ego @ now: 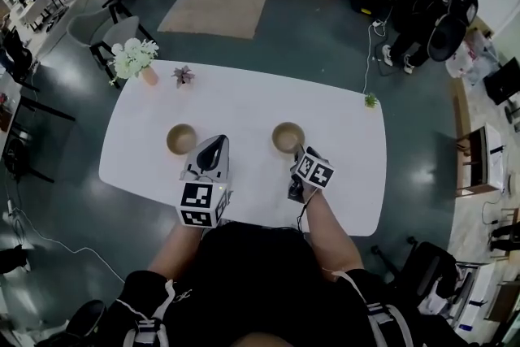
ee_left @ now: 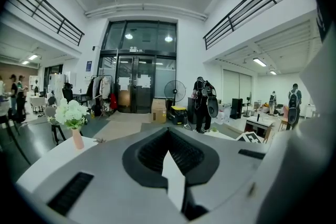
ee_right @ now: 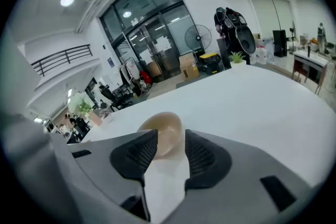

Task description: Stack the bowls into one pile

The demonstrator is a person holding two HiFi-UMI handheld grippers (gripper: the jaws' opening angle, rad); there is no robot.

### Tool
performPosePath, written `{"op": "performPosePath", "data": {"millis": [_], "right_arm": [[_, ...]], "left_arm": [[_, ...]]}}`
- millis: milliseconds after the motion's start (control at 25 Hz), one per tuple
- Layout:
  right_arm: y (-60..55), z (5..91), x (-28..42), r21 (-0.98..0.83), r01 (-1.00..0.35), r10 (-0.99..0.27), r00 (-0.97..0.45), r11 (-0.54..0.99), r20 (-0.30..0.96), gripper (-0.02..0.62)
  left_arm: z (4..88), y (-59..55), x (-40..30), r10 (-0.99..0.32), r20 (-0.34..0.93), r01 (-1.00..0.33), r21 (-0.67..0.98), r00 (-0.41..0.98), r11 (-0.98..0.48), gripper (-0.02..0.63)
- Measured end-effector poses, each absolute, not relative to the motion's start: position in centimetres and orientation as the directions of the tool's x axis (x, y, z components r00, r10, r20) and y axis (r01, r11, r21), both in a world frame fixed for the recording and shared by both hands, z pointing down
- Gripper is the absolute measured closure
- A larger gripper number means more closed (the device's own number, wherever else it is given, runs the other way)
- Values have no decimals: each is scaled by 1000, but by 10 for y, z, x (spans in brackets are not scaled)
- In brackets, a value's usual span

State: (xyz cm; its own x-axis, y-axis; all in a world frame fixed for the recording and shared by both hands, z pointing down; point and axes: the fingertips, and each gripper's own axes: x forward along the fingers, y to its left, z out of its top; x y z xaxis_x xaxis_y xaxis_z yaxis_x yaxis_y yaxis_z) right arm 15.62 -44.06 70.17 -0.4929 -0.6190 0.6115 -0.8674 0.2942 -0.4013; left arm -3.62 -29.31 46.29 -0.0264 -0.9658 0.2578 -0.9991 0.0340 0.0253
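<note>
stack not begun | L bowl (ego: 181,139), R bowl (ego: 288,137) well apart, mid table (ego: 244,97) | R gripper (ee_right: 169,148) open, R bowl just ahead, no grip | L gripper (ee_left: 168,132) closed, empty

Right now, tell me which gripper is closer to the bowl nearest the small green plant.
Right. The right gripper, jaws apart, sits just short of that bowl; the left gripper is farther off, beside the other bowl.

No words, numbers or signs are clear enough to read in any of the views.
</note>
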Motion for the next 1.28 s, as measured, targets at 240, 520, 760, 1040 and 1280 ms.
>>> {"op": "performPosePath", "data": {"millis": [240,520,760,1040,1280], "right_arm": [[-440,733,149,-523,-838,-544,-516,159,661,434],[-441,752,139,-603,-797,-452,-550,33,702,498],[-430,742,128,-646,-762,-420,-598,37,682,563],[-426,714,123,-641,-761,-441,-611,99,657,566],[-424,692,111,-638,-750,-437,-640,176,632,566]], "left_arm": [[463,-278,-47,-963,262,-997,23,-59,68,592],[465,-264,-56,-957,276,-995,18,-93,102,592],[465,-257,-63,-957,269,-993,24,-108,119,592],[462,-260,-68,-962,250,-992,36,-112,125,592],[462,-255,-74,-962,238,-988,44,-136,150,592]]}}
